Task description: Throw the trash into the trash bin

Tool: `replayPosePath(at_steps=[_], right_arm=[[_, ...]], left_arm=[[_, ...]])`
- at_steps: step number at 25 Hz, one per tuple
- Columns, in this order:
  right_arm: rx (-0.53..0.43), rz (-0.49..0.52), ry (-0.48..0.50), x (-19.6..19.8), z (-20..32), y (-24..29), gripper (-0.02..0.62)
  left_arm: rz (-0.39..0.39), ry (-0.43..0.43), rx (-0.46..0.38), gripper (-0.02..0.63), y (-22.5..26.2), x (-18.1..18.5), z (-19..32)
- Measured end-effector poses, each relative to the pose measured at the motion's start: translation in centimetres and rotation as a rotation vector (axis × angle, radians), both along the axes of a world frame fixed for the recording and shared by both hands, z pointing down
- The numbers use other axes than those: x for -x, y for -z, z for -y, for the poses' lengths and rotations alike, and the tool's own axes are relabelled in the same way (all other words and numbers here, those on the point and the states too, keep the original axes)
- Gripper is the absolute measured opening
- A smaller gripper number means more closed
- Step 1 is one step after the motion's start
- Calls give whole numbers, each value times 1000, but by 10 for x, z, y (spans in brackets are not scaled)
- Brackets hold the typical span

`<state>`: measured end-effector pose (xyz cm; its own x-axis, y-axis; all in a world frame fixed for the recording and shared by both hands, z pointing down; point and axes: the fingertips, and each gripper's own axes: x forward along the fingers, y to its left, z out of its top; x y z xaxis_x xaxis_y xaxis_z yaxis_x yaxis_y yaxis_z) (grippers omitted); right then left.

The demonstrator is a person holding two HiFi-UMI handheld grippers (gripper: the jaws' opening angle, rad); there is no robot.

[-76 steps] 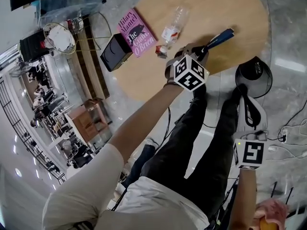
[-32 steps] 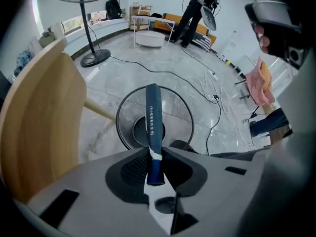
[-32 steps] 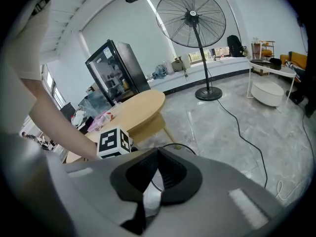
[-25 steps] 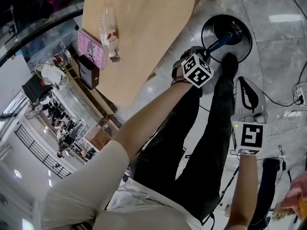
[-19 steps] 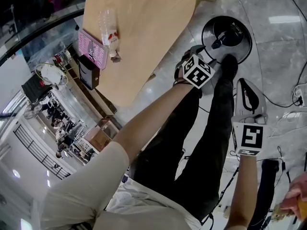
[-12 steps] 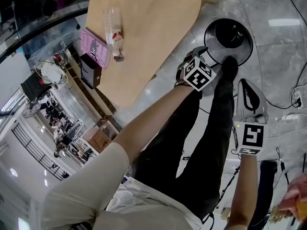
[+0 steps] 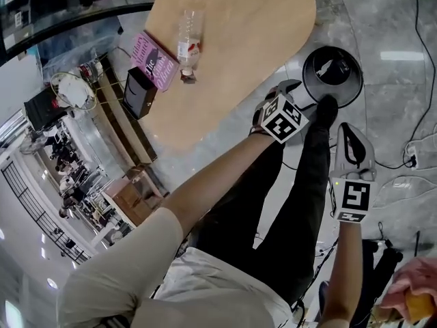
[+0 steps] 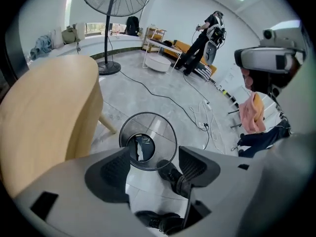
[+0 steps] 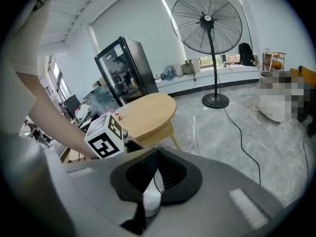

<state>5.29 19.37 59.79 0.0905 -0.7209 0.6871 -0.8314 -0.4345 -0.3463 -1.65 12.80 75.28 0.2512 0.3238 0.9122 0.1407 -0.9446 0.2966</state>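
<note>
Left gripper (image 8: 155, 168) is released, its jaws just opened with nothing between them, and hangs above the bin (image 8: 168, 131). The trash (image 8: 140, 149) lies inside, below it. Right gripper (image 9: 158, 158) is clenched and empty, to its right.

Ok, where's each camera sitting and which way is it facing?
Head view: on the person's head, facing steeply down at table, trash bin, both arms, legs, left gripper, right gripper.
Left gripper view: rides that gripper, facing down through just-opened, empty jaws at the trash bin; a shoe shows.
Right gripper view: rides that gripper, facing across the room past shut jaws at a fan; a forearm shows.
Shared: the trash bin, in head and left gripper views.
</note>
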Motion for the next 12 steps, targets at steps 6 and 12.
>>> replayPosePath(at_steps=[6, 12], right_arm=[[-2, -30, 42, 9, 19, 33, 11], [-10, -55, 81, 19, 41, 70, 11]], left_arm=[[-63, 63, 15, 307, 57, -1, 16], [-115, 150, 25, 302, 114, 5, 40]])
